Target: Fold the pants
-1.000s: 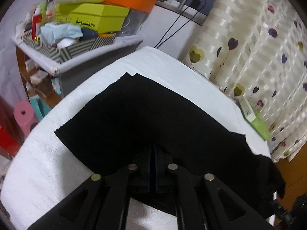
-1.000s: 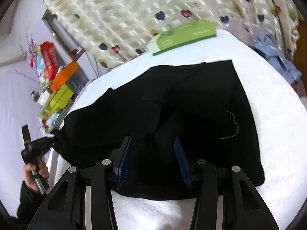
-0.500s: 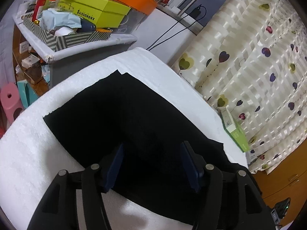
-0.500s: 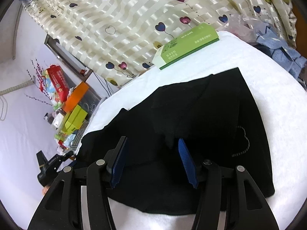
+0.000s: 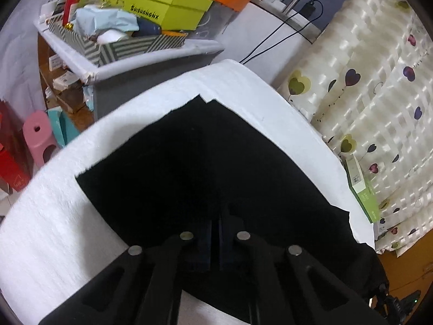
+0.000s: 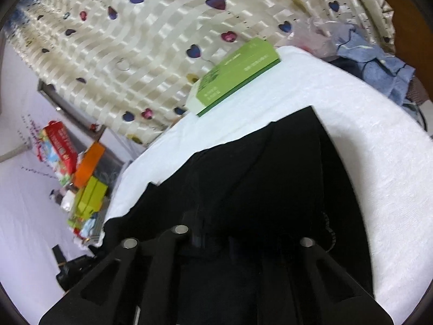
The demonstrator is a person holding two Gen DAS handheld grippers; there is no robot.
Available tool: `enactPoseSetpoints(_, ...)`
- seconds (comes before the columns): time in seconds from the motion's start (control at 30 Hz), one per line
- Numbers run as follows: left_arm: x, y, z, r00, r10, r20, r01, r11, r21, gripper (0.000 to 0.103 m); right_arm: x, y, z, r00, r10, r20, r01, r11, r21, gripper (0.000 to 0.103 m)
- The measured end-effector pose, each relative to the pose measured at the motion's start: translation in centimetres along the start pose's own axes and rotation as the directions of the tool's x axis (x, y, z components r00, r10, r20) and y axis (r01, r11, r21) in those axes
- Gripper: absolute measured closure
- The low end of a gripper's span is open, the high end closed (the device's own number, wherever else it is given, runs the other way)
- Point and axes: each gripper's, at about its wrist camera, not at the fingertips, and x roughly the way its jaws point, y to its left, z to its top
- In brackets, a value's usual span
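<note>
Black pants (image 5: 205, 168) fill the middle of the left wrist view, flat on the white counter (image 5: 48, 224). The left tool (image 5: 215, 239) sits at the bottom middle, pressed together on the near edge of the cloth, likely to lift it for a fold.

In the right wrist view the pants (image 6: 270, 178) spread from the middle to the bottom. The right tool (image 6: 213, 239) is at the bottom middle, dark against dark cloth, so nobody can tell if it pinches.

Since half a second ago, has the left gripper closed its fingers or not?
Yes. The left gripper was open over the black pants; now its fingers are nearly together at the near edge.
</note>
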Motion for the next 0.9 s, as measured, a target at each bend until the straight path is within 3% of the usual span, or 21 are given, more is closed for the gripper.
enactPoseSetpoints(0.27, -4.5, -0.2, 2.7, 0.992, -0.053, 0.114, 0.045, 0.997, 0.069, 0.099, -5.1, 2.1, -0.3, 0.996, 0.072, 0.058, -0.070, 0.997, -0.035, 0.096)
enactPoseSetpoints(0.5, -1.2, 1.6, 0.7, 0.999, 0.035, 0.025, -0.038, 0.990, 0.137, 0.099, -3.5, -2.1, -5.2, 0.996, -0.013, -0.092, 0.020, 0.997, 0.079, 0.096)
enactPoseSetpoints(0.6, -0.9, 2.3, 0.1, 0.999, 0.037, 0.017, -0.039, 0.990, 0.135, 0.099, -3.6, -3.4, -6.1, 0.996, -0.004, -0.091, 0.015, 0.993, 0.119, 0.096)
enactPoseSetpoints(0.77, -2.2, 1.8, 0.4, 0.998, 0.021, 0.054, -0.030, 0.985, 0.167, 0.099, -4.2, -2.2, -5.5, 0.998, -0.014, -0.069, 0.019, 0.997, 0.070, 0.096)
enactPoseSetpoints(0.9, -1.0, 2.1, -0.1, 0.998, 0.059, 0.028, -0.063, 0.984, 0.167, 0.099, -3.6, -2.9, -6.4, 0.994, -0.044, -0.103, 0.052, 0.996, 0.075, 0.096)
